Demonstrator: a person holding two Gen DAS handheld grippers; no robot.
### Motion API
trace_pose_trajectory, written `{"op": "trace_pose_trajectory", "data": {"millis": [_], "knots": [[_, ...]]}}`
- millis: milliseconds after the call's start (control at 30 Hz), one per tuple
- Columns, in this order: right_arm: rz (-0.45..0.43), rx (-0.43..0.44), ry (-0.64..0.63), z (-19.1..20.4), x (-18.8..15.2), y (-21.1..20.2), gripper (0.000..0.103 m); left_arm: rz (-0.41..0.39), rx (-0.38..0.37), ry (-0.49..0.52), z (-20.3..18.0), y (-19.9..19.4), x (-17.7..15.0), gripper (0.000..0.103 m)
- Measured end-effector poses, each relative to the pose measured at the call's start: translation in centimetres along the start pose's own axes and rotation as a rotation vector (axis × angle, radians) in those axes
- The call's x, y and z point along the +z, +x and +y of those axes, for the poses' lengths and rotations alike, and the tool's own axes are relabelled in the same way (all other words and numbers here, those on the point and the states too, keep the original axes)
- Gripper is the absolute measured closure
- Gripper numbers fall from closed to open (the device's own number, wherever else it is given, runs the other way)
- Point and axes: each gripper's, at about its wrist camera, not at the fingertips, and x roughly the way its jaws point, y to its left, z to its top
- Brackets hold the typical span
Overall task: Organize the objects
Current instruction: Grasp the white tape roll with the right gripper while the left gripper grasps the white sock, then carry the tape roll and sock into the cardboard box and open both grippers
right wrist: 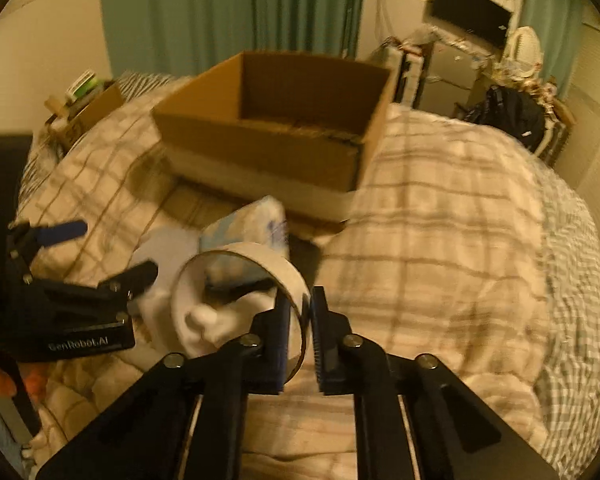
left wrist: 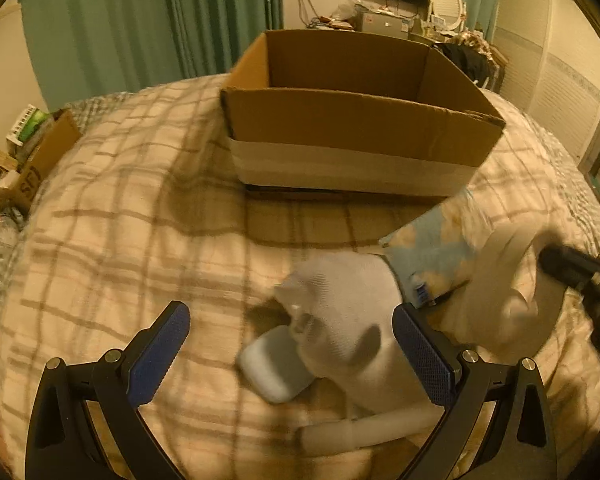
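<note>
Plaid bedspread [left wrist: 112, 216] across the whole bed; open cardboard box [left wrist: 352, 136] standing at the far centre, inner walls bare, floor not visible from the left wrist view, what little of it shows from the right blurred. Near right of the box: blue-patterned tissue pack [left wrist: 432, 252], touching a white sock [left wrist: 340, 320]; small white case [left wrist: 276, 368] partly under the sock's near left edge. Left gripper [left wrist: 292, 352] with jaws wide open, straddling sock and case, no contact discernible. Right gripper [right wrist: 302, 336] with jaws closed on the wall of a tape roll [right wrist: 240, 292], the roll raised above the sock, between gripper and box. Second carton of clutter [left wrist: 28, 160] at far left, off the bed.
</note>
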Motion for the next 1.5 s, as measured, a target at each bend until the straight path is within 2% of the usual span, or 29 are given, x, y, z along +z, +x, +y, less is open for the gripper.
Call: {"op": "trace_pose_trajectory", "data": {"millis": [200,233,267,367,467,600,800,1133,1333,1500], "knots": [[-0.037,-0.003,0.050,-2.0,0.5,-1.5,0.098,0.061,-0.067,0.024,-1.9,2.7,-0.6,0.002],[-0.039,-0.002,0.054,-2.2,0.5,-1.7,0.098,0.077,-0.078,0.031,-2.1,3.1,-0.8,0.014],[-0.040,-0.001,0.055,-2.3,0.5,-1.8,0.098,0.091,-0.087,0.032,-2.2,3.4,-0.9,0.035],[-0.046,-0.005,0.063,-2.7,0.5,-2.3,0.098,0.103,-0.069,0.028,-2.1,3.2,-1.3,0.047],[-0.048,-0.006,0.074,-3.1,0.4,-2.9,0.098,0.092,-0.057,0.021,-2.1,2.0,-1.1,0.054],[-0.045,-0.012,0.074,-3.3,0.2,-3.8,0.098,0.068,-0.017,0.028,-2.4,-0.8,-0.6,0.057],[-0.080,-0.009,0.100,-3.9,0.4,-7.0,0.098,0.021,0.000,-0.011,-1.7,-6.6,0.3,0.058],[-0.206,0.021,0.077,-3.4,3.2,-15.0,0.098,-0.115,0.007,-0.021,-2.5,-15.8,4.2,0.058],[-0.270,0.042,0.036,-3.2,6.3,-17.9,0.098,-0.176,0.016,0.015,-2.9,-17.9,7.0,0.058],[-0.282,0.059,0.028,-3.5,10.0,-17.0,0.098,-0.177,0.015,0.005,-1.7,-16.8,10.2,0.058]]}}
